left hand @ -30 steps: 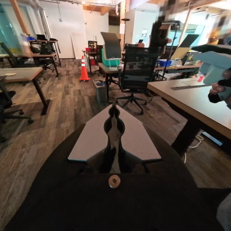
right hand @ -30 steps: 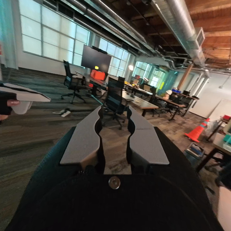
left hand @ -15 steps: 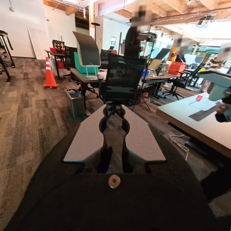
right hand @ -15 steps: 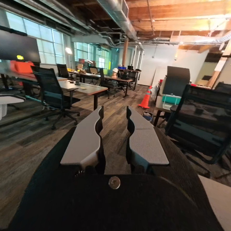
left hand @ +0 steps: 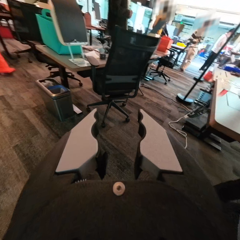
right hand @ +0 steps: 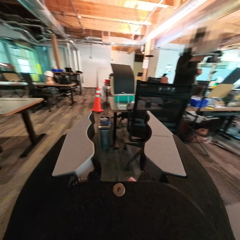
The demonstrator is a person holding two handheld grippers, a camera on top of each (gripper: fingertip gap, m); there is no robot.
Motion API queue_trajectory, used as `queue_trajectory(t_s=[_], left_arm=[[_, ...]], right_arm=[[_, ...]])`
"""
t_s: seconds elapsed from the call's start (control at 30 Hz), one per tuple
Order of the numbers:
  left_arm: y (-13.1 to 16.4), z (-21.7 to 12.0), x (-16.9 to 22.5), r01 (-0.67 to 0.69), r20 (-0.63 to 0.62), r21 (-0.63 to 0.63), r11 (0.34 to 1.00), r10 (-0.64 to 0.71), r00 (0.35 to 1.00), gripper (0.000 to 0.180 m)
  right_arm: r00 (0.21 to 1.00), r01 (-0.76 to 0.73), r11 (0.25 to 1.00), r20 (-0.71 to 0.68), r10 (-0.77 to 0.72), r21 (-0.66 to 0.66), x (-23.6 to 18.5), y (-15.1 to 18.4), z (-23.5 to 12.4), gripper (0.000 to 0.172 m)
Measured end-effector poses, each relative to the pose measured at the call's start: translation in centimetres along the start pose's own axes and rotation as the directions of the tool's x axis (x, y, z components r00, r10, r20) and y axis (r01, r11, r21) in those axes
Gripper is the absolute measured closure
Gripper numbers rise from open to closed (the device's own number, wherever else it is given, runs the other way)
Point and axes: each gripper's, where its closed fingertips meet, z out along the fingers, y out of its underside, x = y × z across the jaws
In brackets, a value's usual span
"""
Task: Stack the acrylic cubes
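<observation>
My left gripper (left hand: 117,114) is open and empty, held in the air above the carpet, pointing at a black mesh office chair (left hand: 124,62) some way off. My right gripper (right hand: 120,115) is open wide and empty, also in the air. It points toward the same chair (right hand: 162,103) and a steel waste bin (right hand: 104,132) on the floor. Nothing lies between either pair of fingers. Neither gripper shows in the other's view.
A steel waste bin (left hand: 57,96) stands left of the chair. A desk (left hand: 67,58) behind it carries a teal box (left hand: 52,33). A light table (left hand: 226,111) is at the right, with cables (left hand: 180,131) and a stand base (left hand: 184,98) on the floor. An orange cone (right hand: 97,101) and a table (right hand: 19,105) show in the right wrist view. People stand far back.
Both grippers have opened: the left from shut to wide apart, the right from half open to wider. Both views have swung right toward the black chair, and the left has tilted down.
</observation>
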Motion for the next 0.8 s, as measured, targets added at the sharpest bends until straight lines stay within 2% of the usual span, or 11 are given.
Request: queue_trajectory(t_s=[0.13, 0.27, 0.3, 0.37, 0.47, 0.6, 0.7, 0.8], left_arm=[[-0.8, 8.9, 0.1, -0.026, -0.165, -0.043, 0.999, 0.018, 0.986, 0.120], [-2.0, 18.9, 3.8, -0.038, -0.361, -0.015, 0.999, 0.030, 0.932, 0.111], [-2.4, 21.5, 5.6, -0.048, -0.428, 0.005, 0.999, 0.045, 0.903, 0.098], [-2.6, 25.9, 10.1, -0.066, -0.602, 0.012, 0.998, 0.060, 0.796, 0.071], [-2.2, 31.6, 15.6, -0.113, -0.757, -0.018, 0.993, 0.060, 0.651, 0.059], [-2.8, 39.3, 20.6, -0.144, -0.836, 0.056, 0.988, 0.125, 0.534, 0.055], [-3.3, 45.7, 22.9, -0.193, -0.849, 0.104, 0.976, 0.188, 0.493, 0.055], [-3.0, 52.0, 24.3, -0.231, -0.856, 0.072, 0.970, 0.179, 0.485, 0.058]], right_arm=[[0.977, 0.026, 0.999, -0.212, -0.030, -0.020, 4.5, 1.1, 0.1, 0.088], [0.936, 0.087, 0.995, -0.340, -0.095, -0.037, 8.5, 1.5, 1.2, 0.079], [0.922, 0.113, 0.993, -0.368, -0.118, -0.035, 9.6, 1.5, 1.6, 0.076], [0.893, 0.152, 0.988, -0.427, -0.142, -0.011, 12.2, 1.4, 2.7, 0.064], [0.860, 0.155, 0.987, -0.497, -0.111, 0.047, 16.5, 1.6, 5.3, 0.046], [0.828, 0.100, 0.993, -0.559, -0.046, 0.066, 23.1, 3.0, 10.1, 0.035], [0.829, 0.095, 0.995, -0.555, -0.068, 0.019, 26.9, 3.9, 14.1, 0.030], [0.813, 0.119, 0.992, -0.570, -0.119, -0.037, 30.0, 4.7, 16.5, 0.029]])
